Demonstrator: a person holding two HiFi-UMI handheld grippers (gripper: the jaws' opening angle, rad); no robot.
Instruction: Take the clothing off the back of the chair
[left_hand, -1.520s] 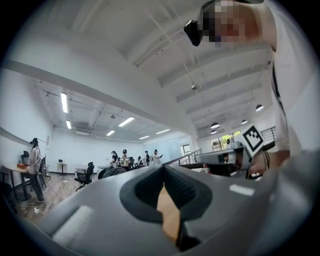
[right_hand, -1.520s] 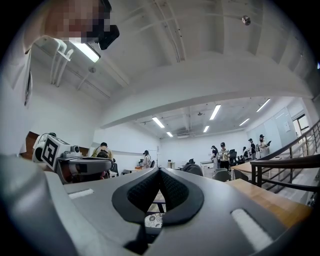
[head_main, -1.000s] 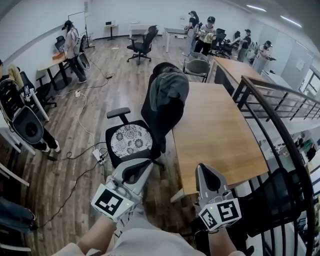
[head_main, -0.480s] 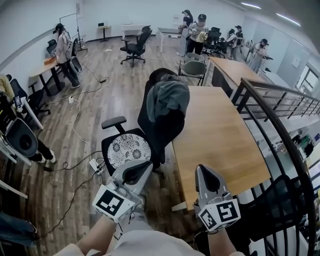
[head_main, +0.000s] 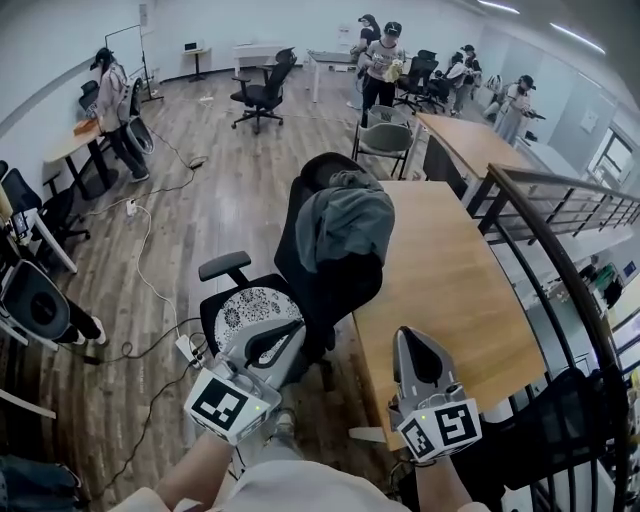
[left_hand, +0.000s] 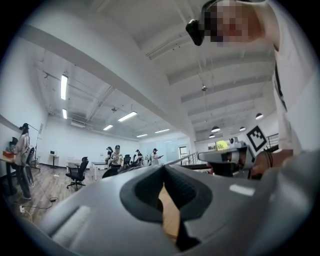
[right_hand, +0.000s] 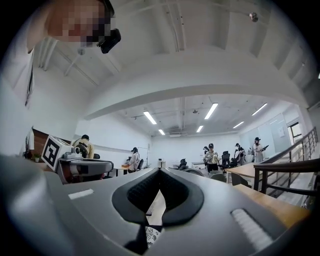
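Note:
A grey garment hangs over the back of a black office chair with a patterned seat, in the middle of the head view beside a wooden table. My left gripper is held level near the seat's front edge, jaws shut and empty. My right gripper sits over the table's near corner, also shut and empty. Both are short of the garment and touch nothing. In the left gripper view the left gripper shows closed jaws; in the right gripper view the right gripper does too, with a bit of the patterned seat below.
A dark metal railing curves along the right. A power strip and cables lie on the wood floor left of the chair. Other chairs, desks and several people stand far back; one person is at the left wall.
The chair and garment have come nearer and lower in the head view as I walk toward them. Both grippers stay shut and travel forward with me.

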